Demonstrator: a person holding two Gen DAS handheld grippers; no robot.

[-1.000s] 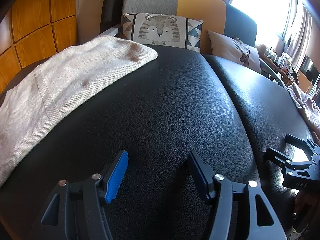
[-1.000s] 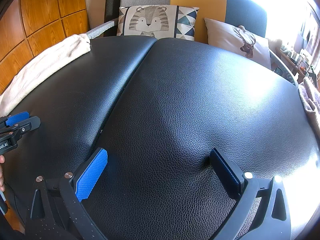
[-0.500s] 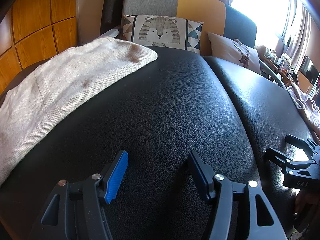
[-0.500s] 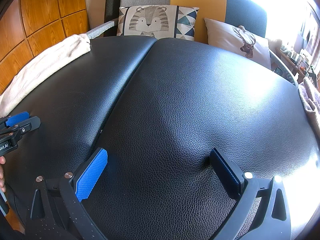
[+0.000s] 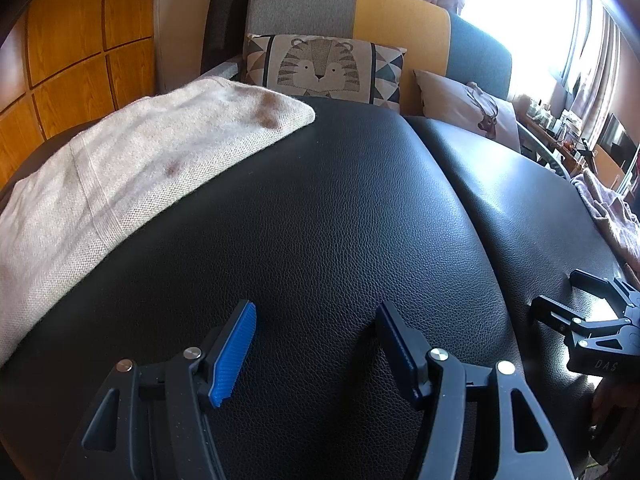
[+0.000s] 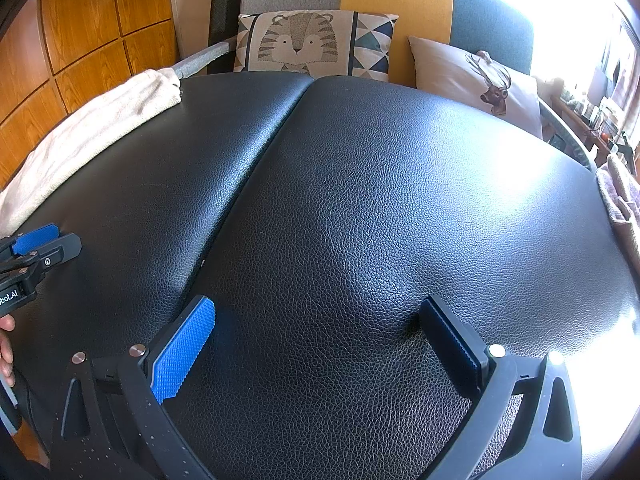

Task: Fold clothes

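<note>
A folded beige knit garment (image 5: 120, 176) lies on the left side of the black leather surface (image 5: 340, 220); it shows as a strip at the left in the right wrist view (image 6: 92, 132). My left gripper (image 5: 316, 316) is open and empty, low over the bare leather, to the right of the garment. My right gripper (image 6: 316, 312) is open and empty over the middle of the leather (image 6: 380, 220). Each gripper shows at the edge of the other's view: the right one (image 5: 560, 292), the left one (image 6: 44, 244). A pinkish cloth (image 5: 608, 208) lies at the far right edge.
A tiger cushion (image 5: 324, 68) and a deer cushion (image 5: 472, 112) lean against the grey, yellow and blue sofa back (image 5: 400, 16) beyond the surface. Wooden panels (image 5: 80, 40) stand at the left. A seam (image 6: 256, 172) splits the leather. A cluttered shelf (image 5: 568, 128) stands far right.
</note>
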